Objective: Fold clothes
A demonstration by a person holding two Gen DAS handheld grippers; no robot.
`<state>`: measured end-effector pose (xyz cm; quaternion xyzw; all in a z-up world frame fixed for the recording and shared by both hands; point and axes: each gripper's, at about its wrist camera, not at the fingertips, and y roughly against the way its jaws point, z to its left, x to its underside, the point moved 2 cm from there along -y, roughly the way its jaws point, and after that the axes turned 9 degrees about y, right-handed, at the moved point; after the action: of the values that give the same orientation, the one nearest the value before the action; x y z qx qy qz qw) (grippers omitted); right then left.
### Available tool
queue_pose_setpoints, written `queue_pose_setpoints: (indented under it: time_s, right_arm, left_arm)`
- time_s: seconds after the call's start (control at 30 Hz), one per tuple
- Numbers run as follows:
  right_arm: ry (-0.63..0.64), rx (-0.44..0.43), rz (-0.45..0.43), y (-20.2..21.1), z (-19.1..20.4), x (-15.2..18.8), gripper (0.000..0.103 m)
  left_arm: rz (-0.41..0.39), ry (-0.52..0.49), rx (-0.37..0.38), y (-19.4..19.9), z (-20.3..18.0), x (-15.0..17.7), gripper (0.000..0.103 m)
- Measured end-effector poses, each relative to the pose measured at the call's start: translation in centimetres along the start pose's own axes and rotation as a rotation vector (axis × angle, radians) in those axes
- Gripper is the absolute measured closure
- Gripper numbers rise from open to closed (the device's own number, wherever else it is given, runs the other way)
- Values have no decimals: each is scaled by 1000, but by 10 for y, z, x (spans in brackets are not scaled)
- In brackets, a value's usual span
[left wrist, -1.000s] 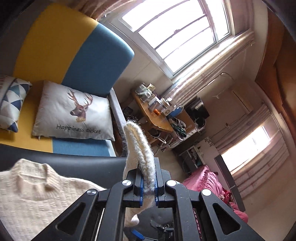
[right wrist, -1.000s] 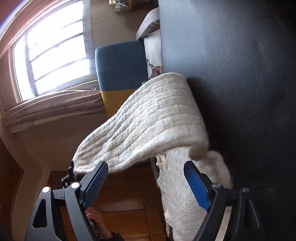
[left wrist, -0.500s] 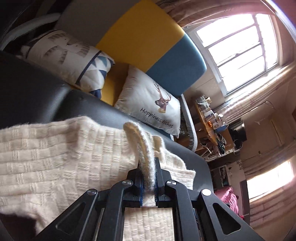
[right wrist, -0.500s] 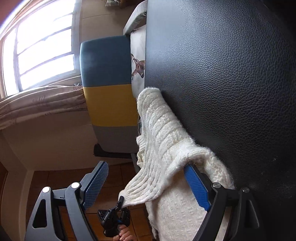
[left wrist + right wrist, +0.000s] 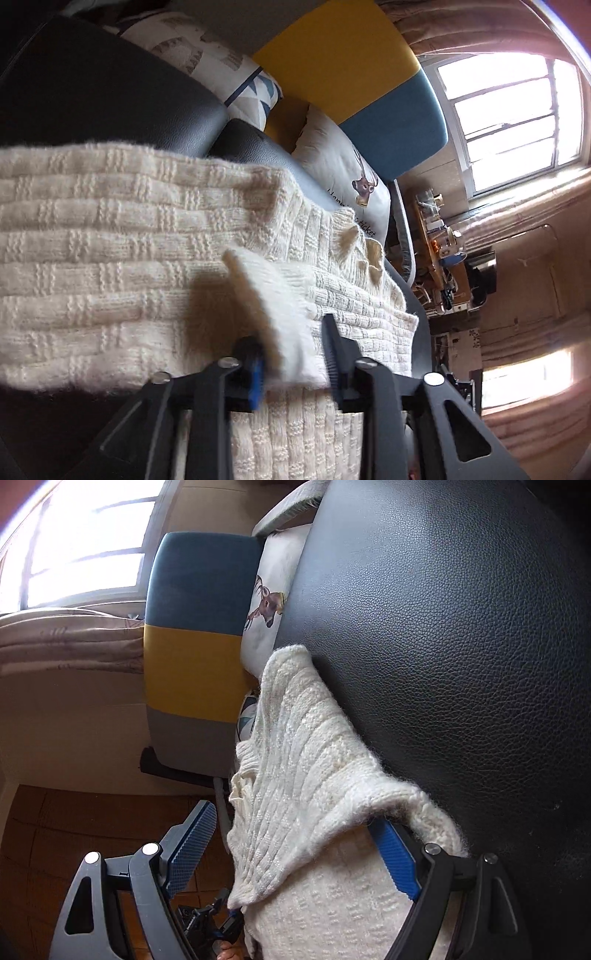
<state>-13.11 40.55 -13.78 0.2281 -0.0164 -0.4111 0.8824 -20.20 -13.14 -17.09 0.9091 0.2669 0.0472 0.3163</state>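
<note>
Looking at my feeds, I see the black leather surface [image 5: 461, 646] filling most of the right view, w/ the cream knit sweater [image 5: 110, 258] lying flat on it. Behind sit a yellow-and-blue sofa back [image 5: 351, 62] & a deer cushion [image 5: 347, 173]. My left hand-held gripper [image 5: 293, 363] has its fingers parted around the sweater's cuff [image 5: 273, 295]. My right hand-held gripper [image 5: 295, 849] is spread wide, sweater edge draped over one finger.

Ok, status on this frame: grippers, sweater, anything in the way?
Left gripper open, sleeve cuff loose between its fingers. Right gripper open, straddling the sweater. Sweater partly folded on black surface. Nothing in the way.
</note>
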Motion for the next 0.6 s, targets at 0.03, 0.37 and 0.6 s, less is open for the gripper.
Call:
queue_pose_setpoints:
  time_s: [0.03, 0.37, 0.6]
  right_arm:
    - [5, 4, 3, 0, 0, 1, 17]
    - [67, -24, 9, 6, 1, 8, 17]
    - [71, -111, 52, 21, 9, 13, 17]
  left_arm:
    - [-7, 4, -7, -2, 1, -2, 54]
    - [-140, -211, -200, 3, -26, -16, 96]
    - [-199, -89, -212, 25, -5, -24, 90]
